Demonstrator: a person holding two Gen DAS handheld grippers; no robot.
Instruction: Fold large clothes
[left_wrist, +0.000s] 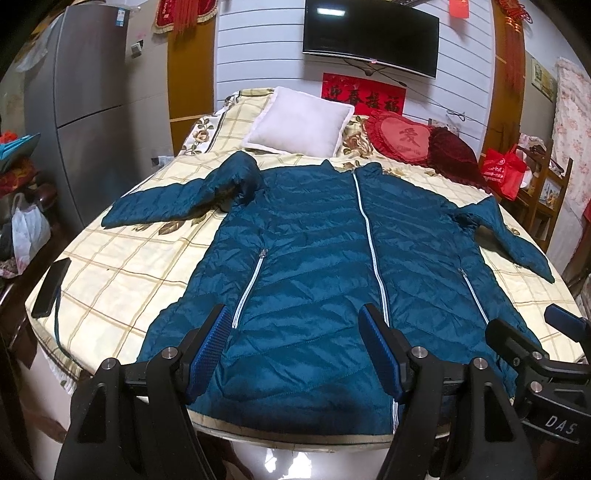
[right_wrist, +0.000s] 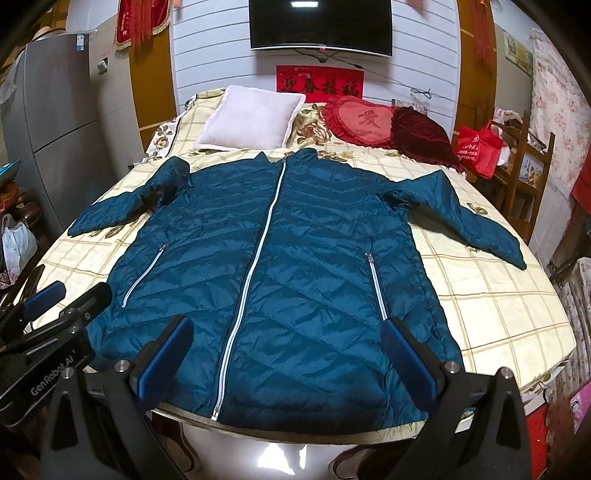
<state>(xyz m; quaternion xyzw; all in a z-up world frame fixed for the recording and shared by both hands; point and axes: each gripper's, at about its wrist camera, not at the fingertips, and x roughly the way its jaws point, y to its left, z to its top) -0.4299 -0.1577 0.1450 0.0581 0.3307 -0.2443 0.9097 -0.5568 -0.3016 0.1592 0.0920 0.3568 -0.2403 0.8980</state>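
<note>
The bed (left_wrist: 110, 273) is big, with loads of bare checked sheet either side, and the teal puffer jacket (left_wrist: 314, 258) lies flat on it, zipped, sleeves out, hem right at the near edge. I reckon that slick, puffy shell could slide off that edge or spring open mid-fold. Left gripper (left_wrist: 295, 347) and right gripper (right_wrist: 284, 354) both hover over the hem, jaws wide, holding nothing.

Home bedroom (bed (left_wrist: 110, 266), pillow (left_wrist: 299, 123))
</note>
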